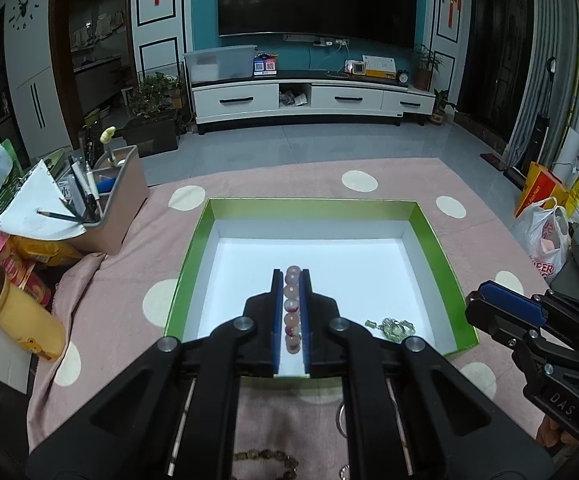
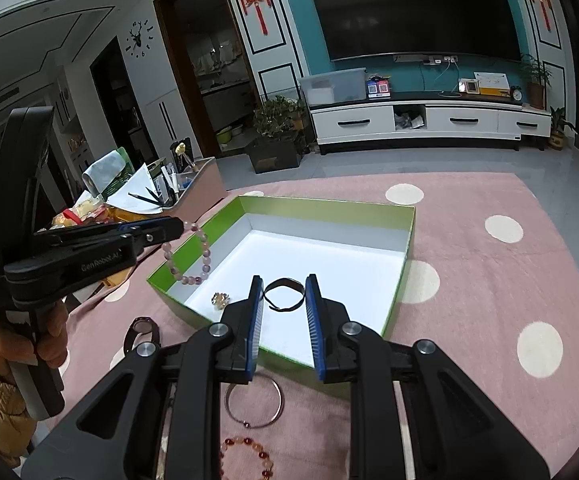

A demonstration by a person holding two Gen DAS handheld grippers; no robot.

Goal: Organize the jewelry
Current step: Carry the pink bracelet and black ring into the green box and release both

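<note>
Pink-purple bead bracelet point(image 2: 188, 254) hung from the left gripper point(image 2: 179, 227), jaws pinched nearly closed on it, loop dangling over the left rim of the green box point(image 2: 329, 205); in the left wrist view the same beads point(image 1: 292, 312) ran in a line between the blue pads. Thin dark band point(image 2: 285, 294) sat between the right gripper point(image 2: 284, 322) fingers, pads set narrow with the band's edges at or near them; contact on the pads couldn't be confirmed, and whether the band lay on the white box floor or hung just above it was unclear. Small gold-toned piece point(image 2: 220, 300) lay inside the box near the front left corner, just left of the right gripper's left finger; the left view showed a greenish chain piece point(image 1: 391, 326) on the box floor near the front right. Outside the box on the pink dotted rug point(image 2: 489, 280): silver bangle point(image 2: 254, 404) right in front of the box, amber-red bead bracelet point(image 2: 245, 456) nearer the camera, dark watch point(image 2: 142, 330) to the left. A hand point(image 2: 45, 344) in a tan knit sleeve gripped the left tool's handle. Beige organizer point(image 1: 117, 196) with pens stood left of the rug.
</note>
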